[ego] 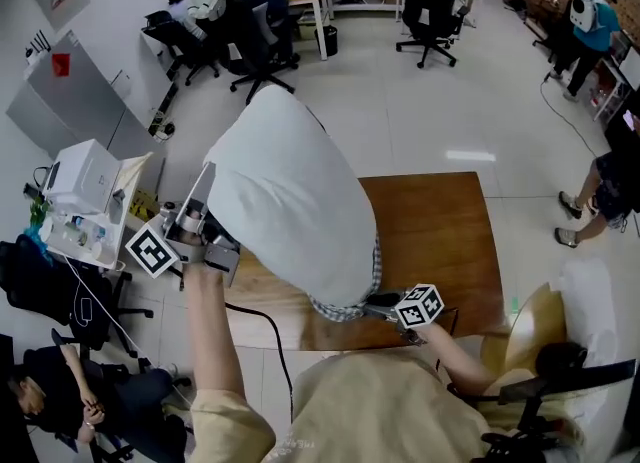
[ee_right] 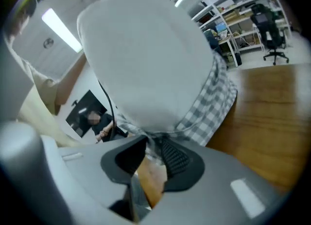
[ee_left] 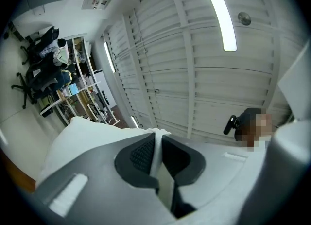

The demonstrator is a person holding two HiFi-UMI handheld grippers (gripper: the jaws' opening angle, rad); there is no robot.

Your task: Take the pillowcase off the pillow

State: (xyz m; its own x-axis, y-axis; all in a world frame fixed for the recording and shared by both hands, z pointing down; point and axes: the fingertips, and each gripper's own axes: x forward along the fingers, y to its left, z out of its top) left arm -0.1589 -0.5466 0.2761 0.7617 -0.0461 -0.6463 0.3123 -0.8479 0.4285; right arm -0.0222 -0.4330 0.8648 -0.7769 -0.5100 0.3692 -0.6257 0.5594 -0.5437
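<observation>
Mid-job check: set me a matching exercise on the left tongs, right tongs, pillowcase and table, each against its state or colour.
Things:
1. left tongs
2. right tongs
3. pillowcase
4. table

States:
A. brown wood
B. checked, at the lower end of the pillow
C. shut on white pillow cloth
D. shut on checked cloth

Pairs: 1-C, 2-D, 3-B, 4-A

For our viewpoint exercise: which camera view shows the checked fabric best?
The right gripper view: the checked fabric hangs large around the white pillow, its edge in the right gripper. The head view shows a small strip; the left gripper view shows none.
</observation>
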